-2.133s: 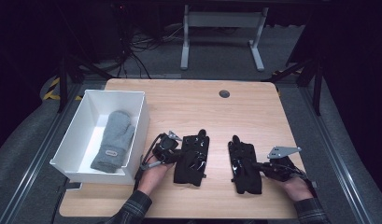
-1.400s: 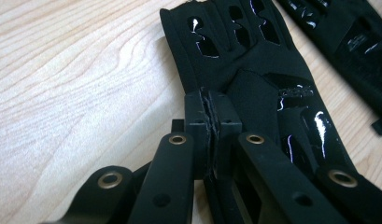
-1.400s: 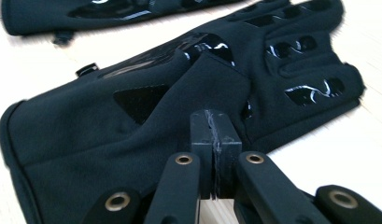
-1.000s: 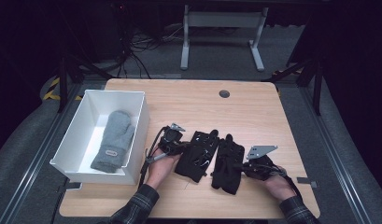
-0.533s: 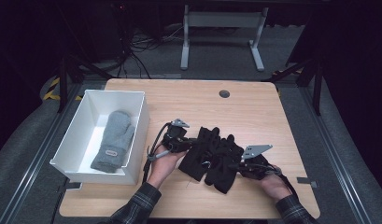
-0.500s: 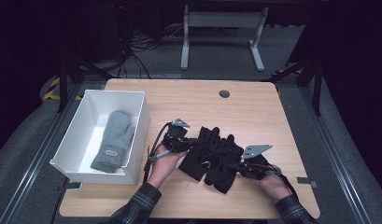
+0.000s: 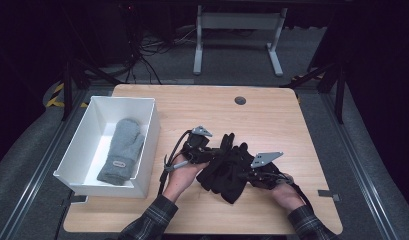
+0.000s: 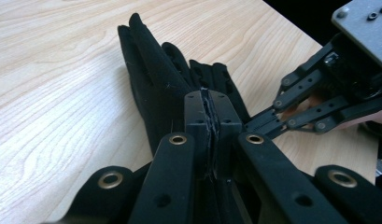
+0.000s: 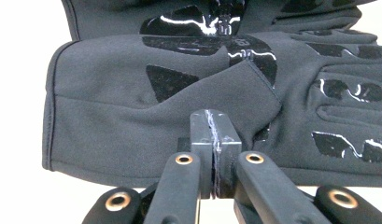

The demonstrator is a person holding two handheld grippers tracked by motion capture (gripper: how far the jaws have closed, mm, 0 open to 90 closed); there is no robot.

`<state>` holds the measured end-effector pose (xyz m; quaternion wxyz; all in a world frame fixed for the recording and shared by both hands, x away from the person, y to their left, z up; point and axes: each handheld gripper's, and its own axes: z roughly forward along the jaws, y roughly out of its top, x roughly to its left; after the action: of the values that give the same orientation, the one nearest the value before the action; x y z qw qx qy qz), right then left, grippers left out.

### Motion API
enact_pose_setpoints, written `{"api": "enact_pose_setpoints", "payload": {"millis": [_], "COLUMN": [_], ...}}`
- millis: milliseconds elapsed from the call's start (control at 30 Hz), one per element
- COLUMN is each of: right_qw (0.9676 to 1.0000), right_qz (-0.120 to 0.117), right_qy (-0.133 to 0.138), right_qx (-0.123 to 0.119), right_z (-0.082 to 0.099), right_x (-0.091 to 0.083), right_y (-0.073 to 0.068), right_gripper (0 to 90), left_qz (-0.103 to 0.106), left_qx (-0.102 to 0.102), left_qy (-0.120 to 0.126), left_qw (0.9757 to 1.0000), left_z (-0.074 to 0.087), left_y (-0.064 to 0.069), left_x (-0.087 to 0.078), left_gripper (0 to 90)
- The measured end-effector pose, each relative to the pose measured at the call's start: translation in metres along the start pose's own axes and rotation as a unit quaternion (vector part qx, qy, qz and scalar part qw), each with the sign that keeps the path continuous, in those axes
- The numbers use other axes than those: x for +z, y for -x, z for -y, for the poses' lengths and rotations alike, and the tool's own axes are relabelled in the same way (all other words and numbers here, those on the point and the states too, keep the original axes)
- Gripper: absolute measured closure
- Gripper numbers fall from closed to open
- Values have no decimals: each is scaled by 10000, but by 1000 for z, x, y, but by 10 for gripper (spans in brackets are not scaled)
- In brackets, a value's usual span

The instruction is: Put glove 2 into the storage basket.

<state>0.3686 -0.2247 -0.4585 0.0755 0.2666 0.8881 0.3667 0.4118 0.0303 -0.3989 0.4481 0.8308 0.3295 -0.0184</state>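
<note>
A: We've got both claws on the black gloves (image 7: pixel 227 167) here. The left claw (image 8: pixel 210 116) has its jaws pressed together on a fold of glove fabric, and the right claw (image 9: pixel 215 140) is pinching the cuff side of the other one the same way.

B: And where's the pair sitting?

A: Middle of the counter (image 7: pixel 272 115), a bit toward the near edge, the two gloves overlapping between our hands. Fingers point toward the far edge.

B: So the step looks like stacking them into a pair. How do we do it cleanly?

A: We'd keep both pinches firm and lift only enough to clear the wood, so the fabric doesn't drag and bunch. Line up cuffs first, then let the fingers fall over each other. The cloth is limp, so we'd expect sag wherever we aren't gripping.

B: Anything nearby to mind?

A: The white bin (image 7: pixel 147 145) sits at the left edge, a grey mitten (image 7: pixel 121 155) lying inside it. It's near our left hand (image 7: pixel 179 175), so we'd watch the cable there.

B: And the surroundings?

A: Pale wood top, a round grommet hole (image 7: pixel 240 100) near the far edge. Dark room beyond, cables on the floor, a white frame stand (image 7: pixel 237 37) behind.
</note>
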Motion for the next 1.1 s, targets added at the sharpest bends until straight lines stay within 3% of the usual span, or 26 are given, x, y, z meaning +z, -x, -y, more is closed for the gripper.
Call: {"api": "enact_pose_setpoints", "payload": {"millis": [267, 700, 967, 1100], "right_qw": [9999, 9997, 9997, 9997], "right_qz": [-35, -48, -1, 18], "right_qy": [-1, 46, 90, 128], "right_qx": [-102, -214, -210, -209], "right_z": [-12, -23, -25, -25], "right_x": [12, 25, 28, 22], "right_y": [-2, -6, -7, -7], "right_gripper": [900, 900, 900, 900], "left_qz": [46, 173, 231, 182], "left_qx": [18, 151, 155, 200], "left_qy": [-51, -196, -316, -427], "left_qw": [10000, 9995, 9991, 9987], "left_z": [-1, -4, 1, 4], "left_y": [1, 13, 17, 18], "left_x": [3, 20, 30, 34], "left_gripper": [882, 884, 897, 897]}}
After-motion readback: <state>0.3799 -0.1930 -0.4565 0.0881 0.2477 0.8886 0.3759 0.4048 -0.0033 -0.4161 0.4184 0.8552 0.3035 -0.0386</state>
